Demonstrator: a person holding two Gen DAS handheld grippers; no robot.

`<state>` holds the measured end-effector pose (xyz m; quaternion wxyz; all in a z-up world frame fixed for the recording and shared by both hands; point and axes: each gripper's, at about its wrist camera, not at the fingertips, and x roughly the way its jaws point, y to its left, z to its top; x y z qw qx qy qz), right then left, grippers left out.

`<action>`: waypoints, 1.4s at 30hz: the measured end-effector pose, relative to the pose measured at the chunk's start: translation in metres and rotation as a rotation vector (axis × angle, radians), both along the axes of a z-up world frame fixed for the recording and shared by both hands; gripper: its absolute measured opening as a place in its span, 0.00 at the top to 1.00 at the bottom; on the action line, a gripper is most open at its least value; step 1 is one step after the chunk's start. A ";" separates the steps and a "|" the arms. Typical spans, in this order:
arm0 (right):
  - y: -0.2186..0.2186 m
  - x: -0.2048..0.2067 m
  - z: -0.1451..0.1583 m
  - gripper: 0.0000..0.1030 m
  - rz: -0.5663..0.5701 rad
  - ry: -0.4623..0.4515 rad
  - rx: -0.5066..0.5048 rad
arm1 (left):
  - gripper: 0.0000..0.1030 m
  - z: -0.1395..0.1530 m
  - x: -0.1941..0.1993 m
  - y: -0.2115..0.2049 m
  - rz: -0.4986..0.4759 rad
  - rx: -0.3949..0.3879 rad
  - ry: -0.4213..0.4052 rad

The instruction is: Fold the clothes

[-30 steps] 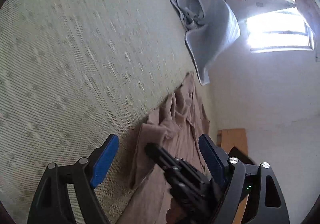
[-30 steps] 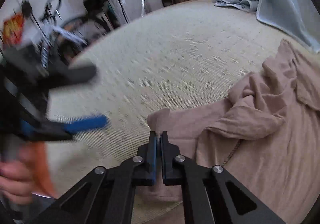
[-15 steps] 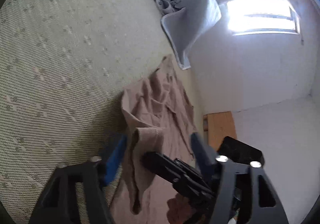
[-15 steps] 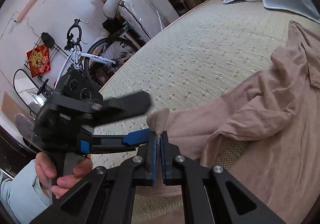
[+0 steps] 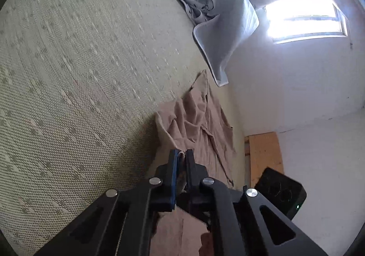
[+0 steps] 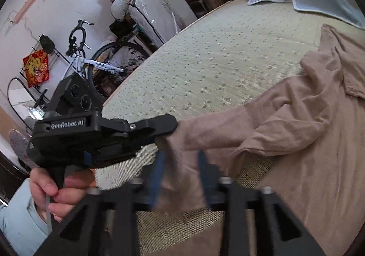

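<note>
Two grippers meet at one sleeve end, nearest the cameras. Left gripper has its fingers pinched tight on the cuff, a nub of cloth showing between the blue pads. Right gripper is blurred, its fingers standing apart with the sleeve hanging between them, gripping nothing that I can see. From the cuff the sleeve runs long and taut away to the right, into the shirt, so the left gripper is the one that can carry it over. Shirt is thin, soft tan knit, rumpled at the shoulder, lying on a woven, dotted mat. Beyond lies a grey blanket
</note>
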<state>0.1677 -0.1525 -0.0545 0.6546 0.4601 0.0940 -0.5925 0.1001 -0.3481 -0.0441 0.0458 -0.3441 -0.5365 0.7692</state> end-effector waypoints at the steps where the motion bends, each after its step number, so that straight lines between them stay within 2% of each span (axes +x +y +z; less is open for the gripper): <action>1: 0.003 0.000 0.001 0.51 -0.009 0.010 0.002 | 0.95 0.005 0.003 -0.002 0.010 -0.003 0.014; 9: 0.044 -0.019 0.021 0.51 -0.128 0.084 -0.010 | 0.96 0.052 0.029 -0.033 0.136 -0.001 0.171; 13: 0.066 -0.040 0.033 0.51 -0.200 0.101 0.005 | 0.96 0.067 0.042 -0.064 0.208 0.012 0.231; 18: 0.093 -0.058 0.056 0.51 -0.257 0.132 0.002 | 0.96 0.091 0.037 -0.101 0.247 -0.041 0.230; 21: 0.106 -0.068 0.070 0.51 -0.277 0.162 -0.003 | 0.96 0.121 0.017 -0.118 0.246 -0.128 0.233; 23: 0.112 -0.074 0.076 0.51 -0.288 0.173 -0.008 | 0.96 0.142 0.006 -0.125 0.238 -0.158 0.249; 30: 0.133 -0.087 0.091 0.51 -0.320 0.153 -0.038 | 0.96 0.237 -0.045 -0.062 0.063 -0.320 0.327; 35: 0.149 -0.092 0.121 0.50 -0.330 0.193 -0.087 | 0.96 0.306 -0.083 -0.013 -0.069 -0.438 0.382; 38: 0.162 -0.094 0.150 0.46 -0.339 0.214 -0.146 | 0.96 0.334 -0.103 0.045 -0.191 -0.489 0.406; 42: 0.189 -0.098 0.179 0.39 -0.368 0.239 -0.211 | 0.96 0.353 -0.126 0.137 -0.366 -0.552 0.409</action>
